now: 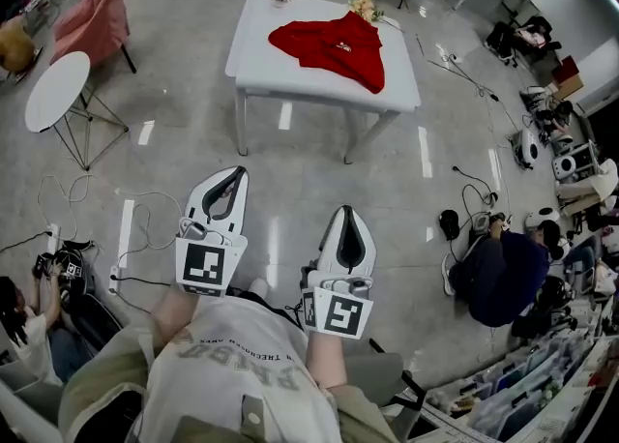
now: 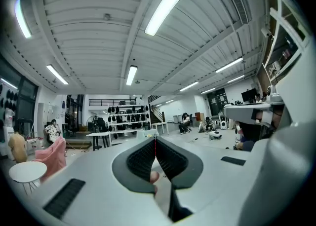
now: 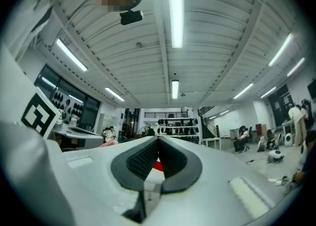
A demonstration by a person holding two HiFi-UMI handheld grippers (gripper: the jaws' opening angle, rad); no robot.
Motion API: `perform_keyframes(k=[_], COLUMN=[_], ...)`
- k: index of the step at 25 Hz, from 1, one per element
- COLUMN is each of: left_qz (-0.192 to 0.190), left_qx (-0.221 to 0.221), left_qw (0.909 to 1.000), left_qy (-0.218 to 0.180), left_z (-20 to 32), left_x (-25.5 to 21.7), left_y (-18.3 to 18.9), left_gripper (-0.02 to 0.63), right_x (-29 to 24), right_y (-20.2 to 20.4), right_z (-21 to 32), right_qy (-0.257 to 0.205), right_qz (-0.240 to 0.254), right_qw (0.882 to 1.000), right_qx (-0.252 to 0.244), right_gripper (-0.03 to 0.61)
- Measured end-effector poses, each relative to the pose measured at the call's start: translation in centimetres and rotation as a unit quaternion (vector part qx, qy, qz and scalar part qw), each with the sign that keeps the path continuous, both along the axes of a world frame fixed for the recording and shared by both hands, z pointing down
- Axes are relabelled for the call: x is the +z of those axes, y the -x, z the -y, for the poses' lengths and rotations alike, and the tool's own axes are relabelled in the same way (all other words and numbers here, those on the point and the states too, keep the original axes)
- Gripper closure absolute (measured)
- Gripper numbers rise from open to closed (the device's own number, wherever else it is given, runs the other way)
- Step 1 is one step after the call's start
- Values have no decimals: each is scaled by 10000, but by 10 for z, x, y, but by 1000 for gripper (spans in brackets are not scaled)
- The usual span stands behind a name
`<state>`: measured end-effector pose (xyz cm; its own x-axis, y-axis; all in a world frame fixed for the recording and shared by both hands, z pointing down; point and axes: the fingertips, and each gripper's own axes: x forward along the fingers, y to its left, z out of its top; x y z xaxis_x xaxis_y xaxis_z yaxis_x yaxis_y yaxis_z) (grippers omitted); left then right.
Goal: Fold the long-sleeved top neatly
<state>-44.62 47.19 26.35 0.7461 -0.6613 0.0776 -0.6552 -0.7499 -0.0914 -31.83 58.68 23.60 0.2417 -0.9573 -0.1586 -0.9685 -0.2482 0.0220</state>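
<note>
A red long-sleeved top (image 1: 334,47) lies crumpled on a white square table (image 1: 261,72) well ahead of me in the head view. My left gripper (image 1: 238,171) and right gripper (image 1: 348,209) are held close to my body, far short of the table, both shut with nothing between the jaws. In the left gripper view the left gripper (image 2: 155,139) points level across the room, tips touching. In the right gripper view the right gripper (image 3: 158,138) is shut, and a patch of the red top (image 3: 157,165) shows through the gap behind its tips.
A small round white table (image 1: 56,90) and a chair with pink cloth (image 1: 97,12) stand at the left. Cables (image 1: 145,201) trail on the floor. People sit on the floor at lower left (image 1: 24,320) and at right (image 1: 500,272). Flowers (image 1: 366,9) rest on the table's far side.
</note>
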Motion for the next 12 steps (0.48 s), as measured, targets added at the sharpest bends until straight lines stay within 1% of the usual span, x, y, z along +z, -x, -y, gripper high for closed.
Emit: perform_keyframes(k=[1,2,3,4,5,6,7,9,12], left_qz=[16,7,-31,-82,-116,-111,-78,-3,144], left_qx=[35,110,212,315,394,436,456,475,473], left_qw=[10000,9998,9995,9989,9983,9979,9975,9971,9969], left_qy=[60,138,229,324,408,476,525,586,609], left_z=[-2,-4,-6,-6,-5,-3,-1,7,30], left_x=[1,1,0,0,1,3,6,13,26], left_y=[-4,-8,-13,-18,-22,-25,-28,-35,-45], left_gripper=[600,598,545,451,381,324,296,275,275], right_x=[2,4,5,7,9,11,13,17,26], right_y=[-4,-9,-13,-18,-22,-25,-27,-32,-39], right_z=[0,0,2,4,5,7,10,18,43], right_qy=[-32,-49,-56,-49,-18,28,74,142,274], right_qz=[193,371,506,579,593,568,531,480,423], right_qw=[9996,9986,9975,9967,9964,9964,9965,9964,9958], right_qx=[-191,-363,-492,-571,-608,-625,-641,-687,-766], right_gripper=[572,474,352,250,224,219,214,213,213])
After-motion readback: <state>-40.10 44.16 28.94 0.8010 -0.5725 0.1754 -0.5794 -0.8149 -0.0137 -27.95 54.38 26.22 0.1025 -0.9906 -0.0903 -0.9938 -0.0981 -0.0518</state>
